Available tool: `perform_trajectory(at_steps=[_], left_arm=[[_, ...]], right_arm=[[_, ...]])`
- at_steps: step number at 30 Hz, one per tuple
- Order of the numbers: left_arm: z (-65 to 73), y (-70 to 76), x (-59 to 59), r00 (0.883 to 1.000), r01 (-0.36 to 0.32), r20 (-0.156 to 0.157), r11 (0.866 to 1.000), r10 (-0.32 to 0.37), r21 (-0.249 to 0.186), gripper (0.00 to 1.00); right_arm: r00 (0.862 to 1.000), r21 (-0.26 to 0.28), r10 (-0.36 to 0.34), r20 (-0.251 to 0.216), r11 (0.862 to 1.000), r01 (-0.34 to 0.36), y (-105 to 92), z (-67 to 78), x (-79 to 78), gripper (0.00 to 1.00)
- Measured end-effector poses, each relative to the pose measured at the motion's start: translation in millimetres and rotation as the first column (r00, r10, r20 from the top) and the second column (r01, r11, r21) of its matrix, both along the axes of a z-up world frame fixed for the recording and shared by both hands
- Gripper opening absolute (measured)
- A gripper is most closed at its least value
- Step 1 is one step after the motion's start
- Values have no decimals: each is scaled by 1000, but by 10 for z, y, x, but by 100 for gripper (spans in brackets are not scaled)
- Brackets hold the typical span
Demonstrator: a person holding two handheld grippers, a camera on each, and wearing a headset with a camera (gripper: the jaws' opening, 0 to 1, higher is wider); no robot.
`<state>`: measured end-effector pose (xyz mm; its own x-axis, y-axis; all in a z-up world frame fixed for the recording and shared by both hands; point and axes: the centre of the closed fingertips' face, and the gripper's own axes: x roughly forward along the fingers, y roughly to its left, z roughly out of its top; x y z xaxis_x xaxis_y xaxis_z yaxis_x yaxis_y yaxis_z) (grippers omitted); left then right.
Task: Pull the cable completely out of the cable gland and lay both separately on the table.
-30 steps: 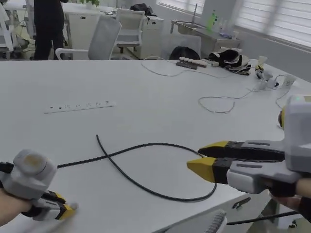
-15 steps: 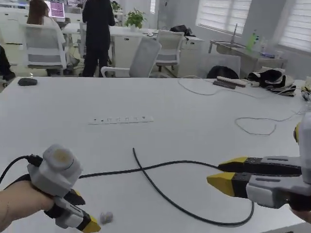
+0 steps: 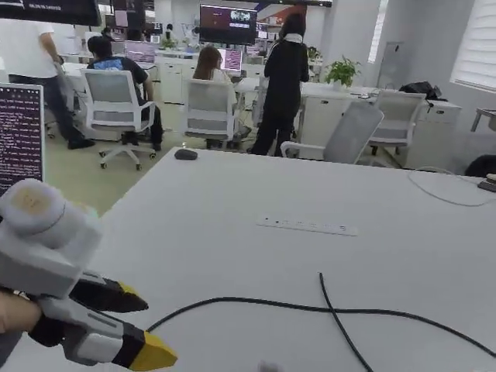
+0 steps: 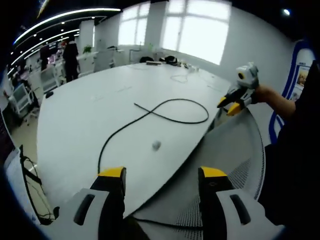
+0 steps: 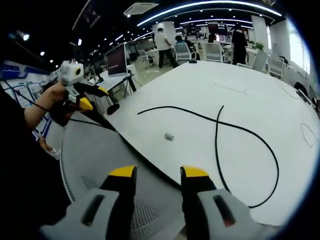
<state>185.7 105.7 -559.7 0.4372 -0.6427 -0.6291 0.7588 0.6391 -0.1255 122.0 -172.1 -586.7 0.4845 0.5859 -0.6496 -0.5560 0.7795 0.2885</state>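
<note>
At the table's left edge, your left gripper hovers with jaws apart and empty, the small grey cable gland lies near but clear of the looped black cable, and your right gripper is spread too, holding nothing.

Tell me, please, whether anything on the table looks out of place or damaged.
Nothing stands out: the black cable lies in a crossed loop on the table, with the small gland apart from it near the edge.
</note>
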Motion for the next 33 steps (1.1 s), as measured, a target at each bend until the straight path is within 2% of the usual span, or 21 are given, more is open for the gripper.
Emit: perform_trajectory(at_steps=[1,2,4,5,6,7,8,9,12,13,16,19,21,25,32,33], left_arm=[[-6,12,-10,1000,-12,-2,1000,12,-10,63],[-39,51,-74,998,-51,-29,998,50,-46,63],[-76,88,-86,996,-84,-31,993,82,-77,56],[-111,121,-73,993,-116,-43,989,113,-95,53],[-139,131,-38,978,-199,-89,967,186,-162,53],[-131,114,-7,972,-229,-95,952,213,-205,59],[-124,105,10,969,-244,-86,943,230,-226,63],[-137,121,26,968,-250,-74,943,239,-221,65],[-216,93,-24,971,-233,-89,954,220,-187,62],[-226,64,-52,975,-217,-93,959,203,-183,62],[-221,54,-73,975,-216,-94,958,202,-188,62],[-237,36,-100,974,-217,-107,956,199,-198,63],[-259,17,-134,975,-211,-114,960,192,-186,64],[-270,16,-166,977,-199,-104,967,184,-161,66],[-290,29,-211,978,-193,-107,969,178,-153,66],[-279,28,-210,978,-197,-106,967,181,-163,66]], right_arm=[[1000,-1,-1,-6,1000,1,-3,-11,-1,39],[1000,-9,-8,-28,1000,8,-23,-48,-8,39],[999,-13,-24,-29,1000,23,-47,-68,16,39],[999,-5,-38,-24,999,38,-47,-64,32,40],[998,19,-51,-29,998,52,-21,-53,36,40],[998,34,-53,-35,998,54,3,-51,34,41],[998,43,-44,-42,998,46,32,-52,21,43],[997,45,-37,-62,998,40,55,-78,-1,45],[996,22,-28,-79,999,30,65,-135,-67,49],[996,22,-25,-83,999,27,63,-148,-87,48],[993,36,-35,-109,999,39,30,-202,-142,48],[993,55,-46,-105,997,52,43,-167,-152,48],[994,58,-47,-104,997,53,53,-156,-152,48],[993,44,-54,-102,997,59,44,-162,-153,48],[993,17,-35,-115,999,38,126,-199,-169,47],[993,13,-32,-116,999,34,132,-205,-169,47]])
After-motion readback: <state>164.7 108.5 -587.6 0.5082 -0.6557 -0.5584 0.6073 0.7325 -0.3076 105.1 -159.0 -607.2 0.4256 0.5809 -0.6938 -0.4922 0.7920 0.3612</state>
